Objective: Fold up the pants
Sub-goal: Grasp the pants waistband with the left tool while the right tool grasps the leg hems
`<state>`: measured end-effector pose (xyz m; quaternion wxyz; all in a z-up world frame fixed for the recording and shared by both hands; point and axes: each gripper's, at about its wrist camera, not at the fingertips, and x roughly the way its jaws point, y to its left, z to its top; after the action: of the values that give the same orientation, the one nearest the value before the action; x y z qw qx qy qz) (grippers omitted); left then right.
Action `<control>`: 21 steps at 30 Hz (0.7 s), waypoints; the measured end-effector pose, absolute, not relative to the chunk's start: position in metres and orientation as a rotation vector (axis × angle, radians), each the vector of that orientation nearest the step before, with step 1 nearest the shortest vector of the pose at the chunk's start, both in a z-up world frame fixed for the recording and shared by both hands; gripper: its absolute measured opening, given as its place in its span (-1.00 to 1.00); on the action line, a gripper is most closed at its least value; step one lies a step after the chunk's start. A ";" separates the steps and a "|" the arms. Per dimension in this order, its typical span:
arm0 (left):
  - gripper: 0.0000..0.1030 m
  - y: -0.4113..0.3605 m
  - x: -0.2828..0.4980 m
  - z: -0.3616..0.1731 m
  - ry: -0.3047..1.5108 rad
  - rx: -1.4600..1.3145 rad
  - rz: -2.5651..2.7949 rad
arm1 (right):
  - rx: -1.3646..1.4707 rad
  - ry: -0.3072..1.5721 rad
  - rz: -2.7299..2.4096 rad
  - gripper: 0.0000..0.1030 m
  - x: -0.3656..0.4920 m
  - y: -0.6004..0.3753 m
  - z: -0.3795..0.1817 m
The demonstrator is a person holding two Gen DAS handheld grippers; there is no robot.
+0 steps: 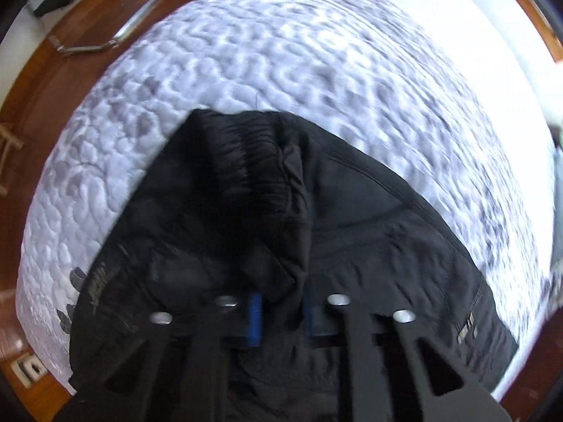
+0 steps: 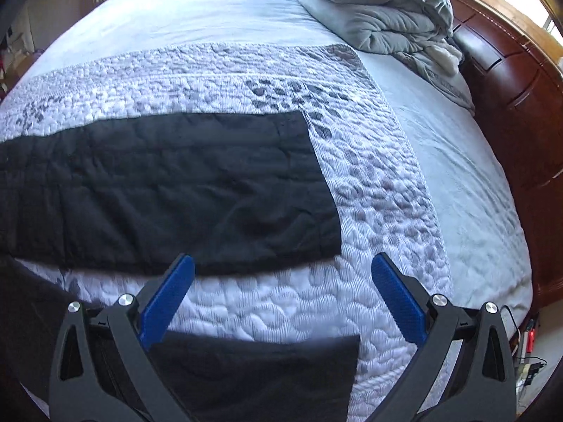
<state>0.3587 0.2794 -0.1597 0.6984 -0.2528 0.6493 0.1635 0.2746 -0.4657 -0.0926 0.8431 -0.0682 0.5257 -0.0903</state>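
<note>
A quilted bed carried black pants. The left gripper was clenched on a bunch of pants fabric, while the right gripper hung released above the quilt.

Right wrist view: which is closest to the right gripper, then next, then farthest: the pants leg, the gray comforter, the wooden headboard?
1. Pants leg, on the quilt just beyond the right gripper, to the left.
2. Comforter, bundled at the far right of the bed.
3. Headboard, behind the comforter, along the right edge.
</note>
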 end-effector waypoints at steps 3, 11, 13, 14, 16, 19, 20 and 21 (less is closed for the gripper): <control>-0.77 0.259 0.359 -0.146 1.446 -0.496 0.349 | -0.092 1.104 -0.163 0.95 0.299 -0.478 -0.087; -0.77 0.261 0.361 -0.152 1.433 -0.520 0.351 | 0.122 1.250 -0.163 0.95 0.412 -0.551 -0.127; -0.77 0.269 0.358 -0.161 1.432 -0.512 0.353 | 0.158 1.282 -0.116 0.95 0.435 -0.554 -0.142; -0.77 0.279 0.360 -0.170 1.433 -0.508 0.353 | 0.164 1.301 -0.104 0.95 0.443 -0.553 -0.150; -0.77 0.281 0.361 -0.174 1.437 -0.490 0.356 | 0.136 1.327 -0.142 0.95 0.459 -0.546 -0.165; -0.77 0.272 0.367 -0.174 1.441 -0.460 0.367 | 0.135 1.377 -0.161 0.95 0.475 -0.541 -0.186; -0.77 0.270 0.367 -0.174 1.441 -0.452 0.370 | 0.123 1.382 -0.168 0.95 0.477 -0.537 -0.190; -0.77 0.265 0.369 -0.174 1.442 -0.448 0.374 | 0.097 1.383 -0.179 0.95 0.477 -0.533 -0.193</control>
<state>0.3689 0.2651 -0.1737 0.7126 -0.2020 0.6503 0.1686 0.4772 -0.5333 -0.1926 0.7654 0.0448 0.6367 -0.0823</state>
